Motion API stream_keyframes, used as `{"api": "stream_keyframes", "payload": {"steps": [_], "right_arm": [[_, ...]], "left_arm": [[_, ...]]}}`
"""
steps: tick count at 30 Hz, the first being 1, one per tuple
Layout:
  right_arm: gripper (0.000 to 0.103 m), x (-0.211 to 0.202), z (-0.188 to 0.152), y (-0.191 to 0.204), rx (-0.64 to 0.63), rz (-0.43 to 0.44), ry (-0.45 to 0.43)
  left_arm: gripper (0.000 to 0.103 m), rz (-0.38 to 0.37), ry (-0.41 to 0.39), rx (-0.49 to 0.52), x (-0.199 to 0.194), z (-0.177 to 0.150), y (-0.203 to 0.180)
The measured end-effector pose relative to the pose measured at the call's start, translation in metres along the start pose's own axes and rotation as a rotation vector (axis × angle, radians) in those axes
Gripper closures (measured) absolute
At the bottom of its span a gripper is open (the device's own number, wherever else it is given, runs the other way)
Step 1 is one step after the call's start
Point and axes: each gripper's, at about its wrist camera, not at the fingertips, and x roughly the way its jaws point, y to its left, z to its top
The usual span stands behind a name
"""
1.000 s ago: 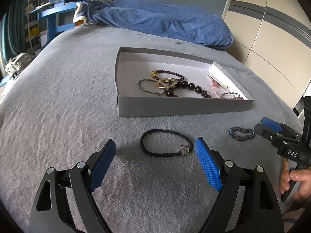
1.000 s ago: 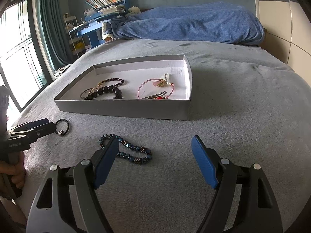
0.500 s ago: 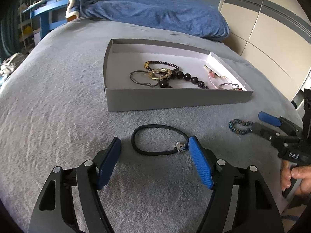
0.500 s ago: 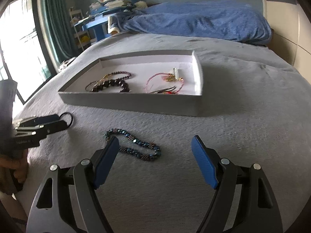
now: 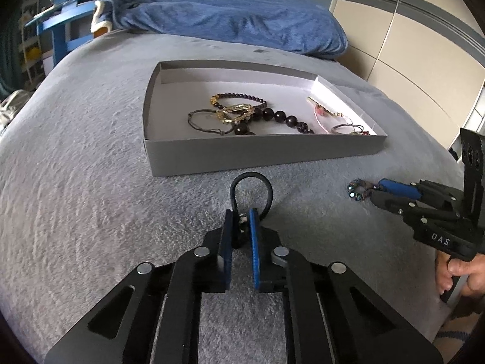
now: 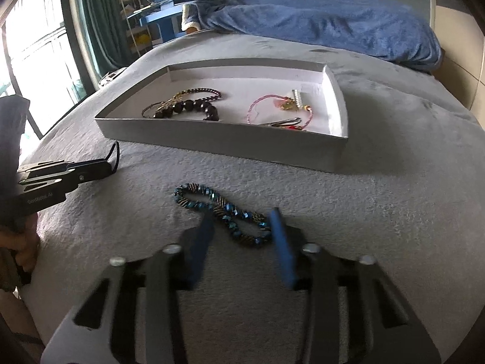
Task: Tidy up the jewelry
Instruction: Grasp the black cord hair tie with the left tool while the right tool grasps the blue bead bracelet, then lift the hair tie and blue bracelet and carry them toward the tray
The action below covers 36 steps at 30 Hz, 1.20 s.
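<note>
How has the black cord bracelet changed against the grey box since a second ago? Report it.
Yes. The black cord bracelet lay as a wide flat loop before the grey box; now the left gripper has pinched its clasp end, squeezing it narrow, looping toward the box.

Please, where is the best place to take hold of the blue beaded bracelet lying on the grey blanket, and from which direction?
I would pinch the near end of the blue beaded bracelet, where its two strands run close together, coming from above with one finger on each long side. It lies flat and stretched slantwise on the grey blanket, so closing across it gathers both strands. The right gripper is closing there now, the bracelet between its jaws.
</note>
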Motion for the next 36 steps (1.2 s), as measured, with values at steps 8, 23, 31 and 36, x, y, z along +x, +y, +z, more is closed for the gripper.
{"api": "stream_keyframes", "payload": {"steps": [8,23,31,36], "right_arm": [[0.09,-0.004,0.0,0.008,-0.037,0.045,-0.023],[0.09,-0.027,-0.001,0.008,-0.044,0.065,-0.145],[0.096,-0.038,0.001,0.002,-0.016,0.089,-0.191],[0.096,-0.039,0.0,-0.002,0.005,0.092,-0.187]], "left_arm": [[0.092,-0.008,0.026,-0.021,0.005,0.0,0.004],[0.094,-0.009,-0.058,0.025,-0.012,-0.001,-0.004],[0.095,-0.024,-0.155,0.055,-0.033,0.0,-0.01],[0.095,-0.029,-0.163,0.07,-0.036,0.0,-0.014]]}}
